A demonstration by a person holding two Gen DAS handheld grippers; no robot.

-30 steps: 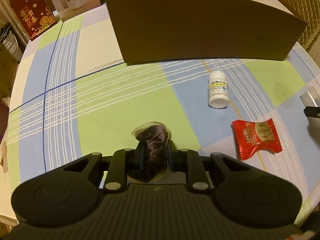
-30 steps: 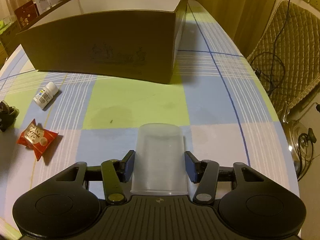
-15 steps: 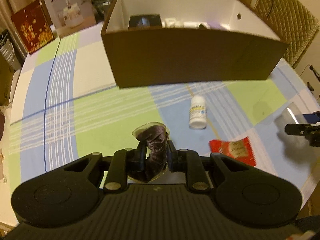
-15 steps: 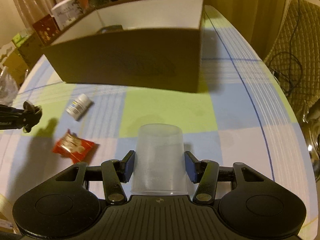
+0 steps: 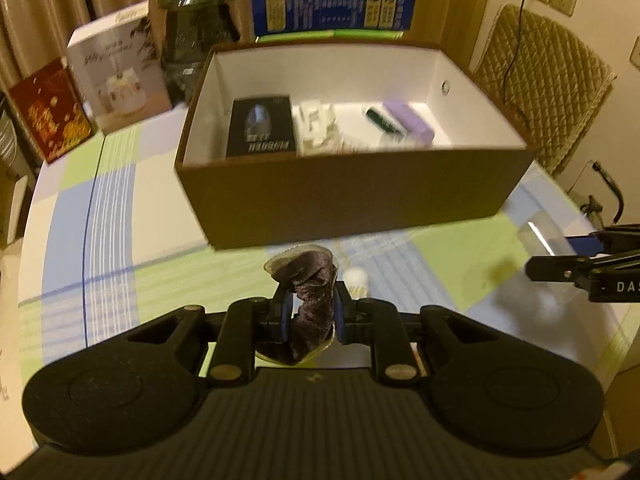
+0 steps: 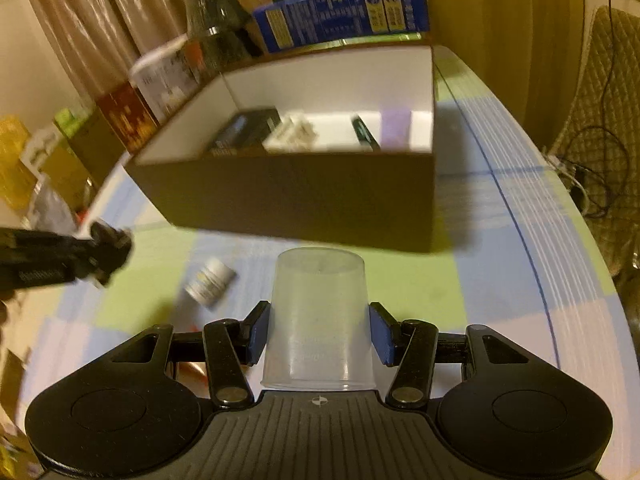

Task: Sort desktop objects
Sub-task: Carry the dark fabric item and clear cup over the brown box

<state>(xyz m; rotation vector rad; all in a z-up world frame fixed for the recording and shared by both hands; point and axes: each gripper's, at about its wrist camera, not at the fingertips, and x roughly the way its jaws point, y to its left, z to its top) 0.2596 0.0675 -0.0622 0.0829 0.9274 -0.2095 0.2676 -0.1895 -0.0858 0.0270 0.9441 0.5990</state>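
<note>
Jaws of the left gripper [image 5: 310, 316] pinch a dark wrapped snack [image 5: 310, 300], the right gripper [image 6: 319, 330] clamps a clear cup [image 6: 319, 316], below the centre-frame box [image 5: 352, 196] holding a black carton [image 5: 262, 127].

Both grippers now ride higher above the checked tablecloth [image 5: 132, 240] than a second ago, and each camera looks down into the brown cardboard box [image 5: 352, 196], whose contents were hidden at first: a black carton [image 5: 262, 126], white pieces [image 5: 318, 126], a dark green item [image 5: 383, 120] and a lilac block [image 5: 408, 122]. In the left wrist view the white pill bottle [image 5: 356, 280] has slid from 2 o'clock of the left gripper [image 5: 310, 312] to just beside its right finger, and the red snack packet has gone from sight. The right gripper [image 5: 560, 266] with its clear plastic cup [image 5: 540, 234] now reaches in at 3 o'clock. In the right wrist view the left gripper [image 6: 100, 250] reaches further in at 9 o'clock.
</note>
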